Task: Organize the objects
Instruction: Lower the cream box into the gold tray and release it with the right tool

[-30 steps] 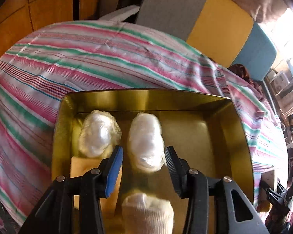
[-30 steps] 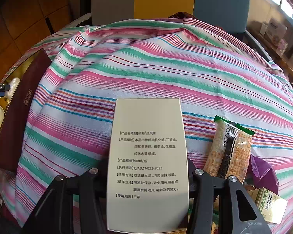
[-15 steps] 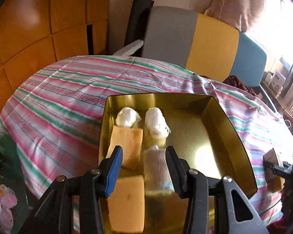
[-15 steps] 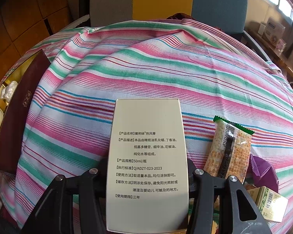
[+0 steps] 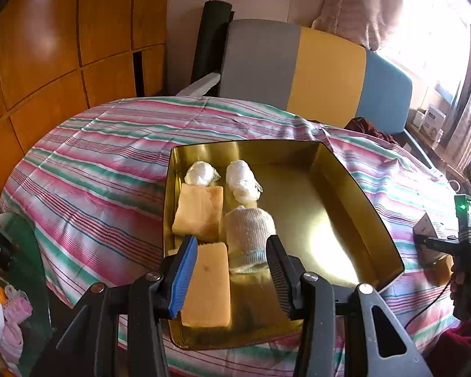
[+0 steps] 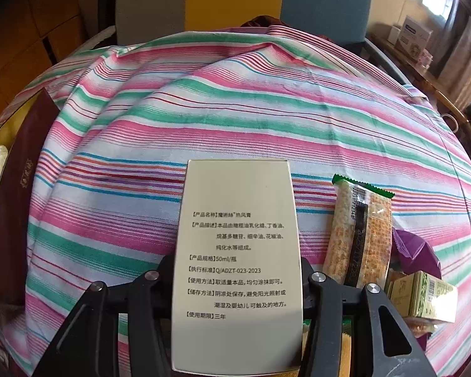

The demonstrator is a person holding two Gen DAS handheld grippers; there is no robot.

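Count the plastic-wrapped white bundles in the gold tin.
2: both at the tin's far-left end, one bundle in the corner, the other right beside it. None seems hidden.

L gripper (image 5: 229, 270) pulled back, away from wrapped bundle (image 5: 242, 178); whole gold tray (image 5: 361, 194) now visible.

Your gold tin (image 5: 354, 188) on the striped cloth, holding two yellow sponges (image 5: 208, 286), a white sock roll (image 5: 249, 232), two wrapped white bundles (image 5: 241, 177), your cream box (image 6: 237, 264) held upright right of the tin.

Black left gripper (image 5: 229, 270) with silver screws, one blue pad, one black ribbed.
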